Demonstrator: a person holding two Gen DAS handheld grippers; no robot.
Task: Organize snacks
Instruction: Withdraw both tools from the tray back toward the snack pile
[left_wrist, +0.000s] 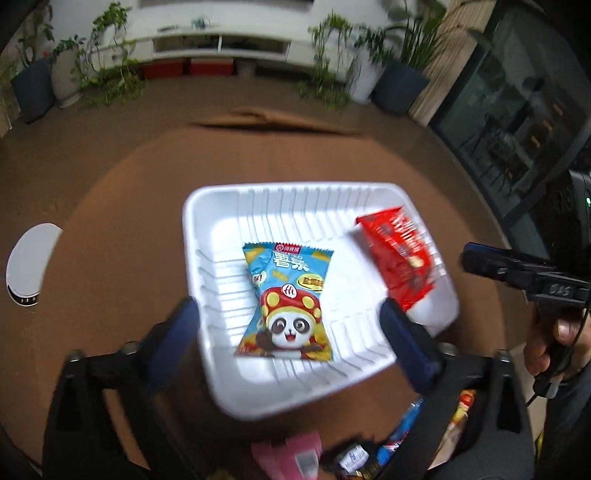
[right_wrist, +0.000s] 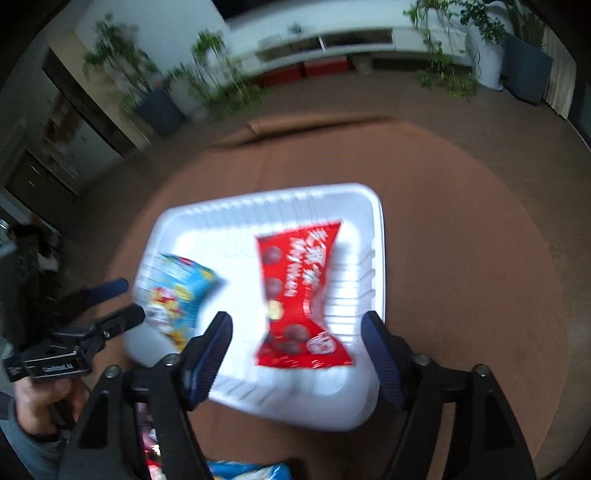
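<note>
A white ribbed tray (left_wrist: 236, 206) (right_wrist: 207, 218) sits on the round brown table. In it lie a blue panda snack packet (left_wrist: 288, 302) (right_wrist: 181, 291) and a red snack packet (left_wrist: 399, 254) (right_wrist: 299, 295). My left gripper (left_wrist: 291, 314) is open and empty, its fingers either side of the blue packet above the tray's near edge. My right gripper (right_wrist: 297, 325) is open and empty, its fingers either side of the red packet. Each gripper also shows in the other's view, the right one (left_wrist: 480, 258) and the left one (right_wrist: 122, 299).
Several loose snack packets (left_wrist: 369, 450) (right_wrist: 243, 472) lie at the near table edge below the grippers. A white round device (left_wrist: 29, 266) sits on the floor at left. Potted plants (left_wrist: 110, 74) and a low white shelf (left_wrist: 221, 44) stand far behind.
</note>
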